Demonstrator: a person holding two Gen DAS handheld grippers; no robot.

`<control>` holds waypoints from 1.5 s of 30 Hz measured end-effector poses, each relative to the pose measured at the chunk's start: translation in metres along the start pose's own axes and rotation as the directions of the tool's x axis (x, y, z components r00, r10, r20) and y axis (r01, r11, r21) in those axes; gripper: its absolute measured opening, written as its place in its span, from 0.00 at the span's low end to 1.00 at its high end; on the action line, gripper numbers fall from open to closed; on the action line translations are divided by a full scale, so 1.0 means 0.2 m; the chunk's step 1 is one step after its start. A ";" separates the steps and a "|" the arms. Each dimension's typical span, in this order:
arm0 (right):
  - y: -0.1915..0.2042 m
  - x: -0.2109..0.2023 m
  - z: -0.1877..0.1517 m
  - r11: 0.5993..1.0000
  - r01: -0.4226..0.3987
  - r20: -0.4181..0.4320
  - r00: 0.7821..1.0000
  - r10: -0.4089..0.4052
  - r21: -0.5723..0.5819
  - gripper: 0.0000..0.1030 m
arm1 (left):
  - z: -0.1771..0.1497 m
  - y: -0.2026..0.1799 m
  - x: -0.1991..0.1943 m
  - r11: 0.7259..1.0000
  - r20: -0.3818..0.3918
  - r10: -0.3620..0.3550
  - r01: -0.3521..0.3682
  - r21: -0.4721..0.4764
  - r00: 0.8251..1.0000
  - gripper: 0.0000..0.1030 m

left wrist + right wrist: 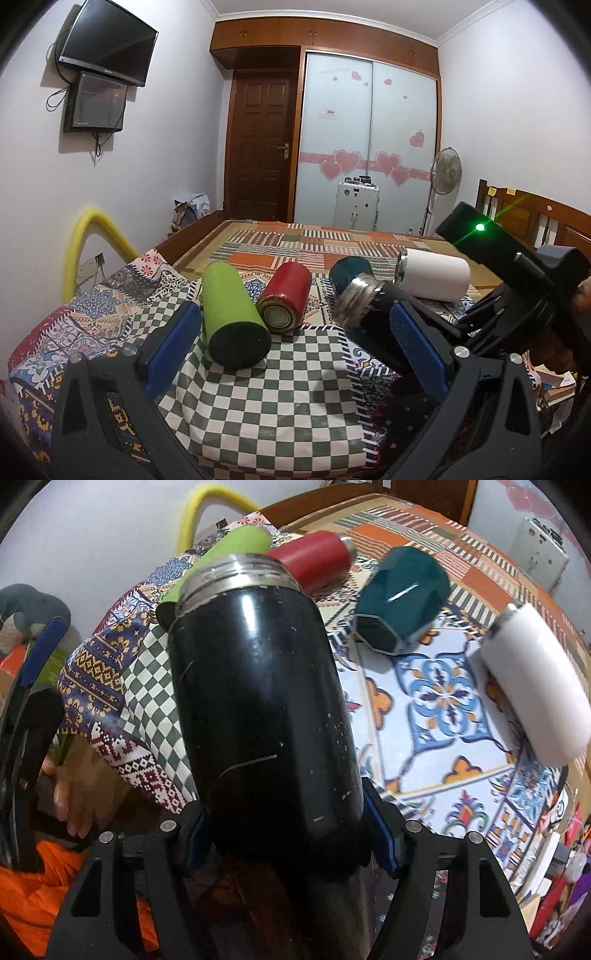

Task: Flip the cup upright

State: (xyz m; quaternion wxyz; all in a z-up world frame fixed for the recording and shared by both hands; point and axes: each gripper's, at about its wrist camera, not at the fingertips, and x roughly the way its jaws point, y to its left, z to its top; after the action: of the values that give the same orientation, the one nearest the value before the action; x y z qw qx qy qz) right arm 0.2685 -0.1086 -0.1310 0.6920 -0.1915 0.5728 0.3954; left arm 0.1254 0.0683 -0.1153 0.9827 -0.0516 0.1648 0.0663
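Right now the right gripper (291,834) has its jaws closed on the lower body of the black cup (262,709), blue pads pressed against either side. Seen from the right wrist camera, the cup points up toward 12 o'clock, its bare metal threaded mouth (236,574) at the far end, its black paint scratched and chipped. From the left wrist camera the same black cup (373,306) sits at about 3 o'clock of centre, tilted, mouth aimed toward 10 o'clock; whether its base touches the cloth cannot be told.

The left gripper (295,339) holds nothing, its jaws spread wide over the green-and-white checked cloth (273,398). Between its blue pads, toward 11 o'clock, a lime green cup (232,314) lies on its side with its dark end facing the camera. Just beside it at 1 o'clock lies a red cup (286,299), also on its side, open end toward the lens. Beyond the black cup a teal faceted cup (402,598) lies tipped over, and a white cup (535,686) lies on its side at 3 o'clock in the right wrist view (its metal rim pointing away).

All of these rest on a patchwork spread (443,694) covering a bed. A yellow foam tube (92,236) arches at the bed's edge near the wall.
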 end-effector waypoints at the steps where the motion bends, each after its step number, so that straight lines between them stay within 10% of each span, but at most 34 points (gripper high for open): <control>1: 0.01 0.01 0.01 1.000 -0.001 -0.001 1.000 0.001 0.001 0.65 | -0.01 0.01 0.01 1.000 -0.005 0.004 -0.004 0.000 1.000 1.00; 14: 0.10 0.15 0.05 0.999 0.043 -0.038 0.998 -0.044 -0.019 0.64 | -0.08 0.07 0.08 0.999 -0.061 0.032 -0.034 -0.019 0.998 1.00; 27: 0.14 -0.14 -0.16 0.993 0.110 0.220 0.971 -0.098 -0.045 0.64 | 0.00 0.05 0.14 0.996 -0.160 0.002 -0.015 -0.083 0.987 1.00; 36: -0.03 -0.37 -0.35 0.983 0.161 0.436 0.881 -0.185 0.092 0.64 | 0.01 -0.09 0.41 0.996 -0.396 -0.044 0.011 -0.084 0.917 1.00; 45: -0.18 -0.40 -0.51 0.973 0.151 0.500 0.838 -0.219 0.173 0.64 | 0.02 -0.34 0.58 0.999 -0.521 -0.015 0.028 0.019 0.853 0.98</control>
State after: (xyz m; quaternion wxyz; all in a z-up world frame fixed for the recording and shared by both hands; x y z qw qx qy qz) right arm 0.2273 -0.2309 -0.0892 0.8657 -0.0886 0.3692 0.3263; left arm 0.2451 0.0154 -0.1441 0.9028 -0.0568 0.4248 0.0368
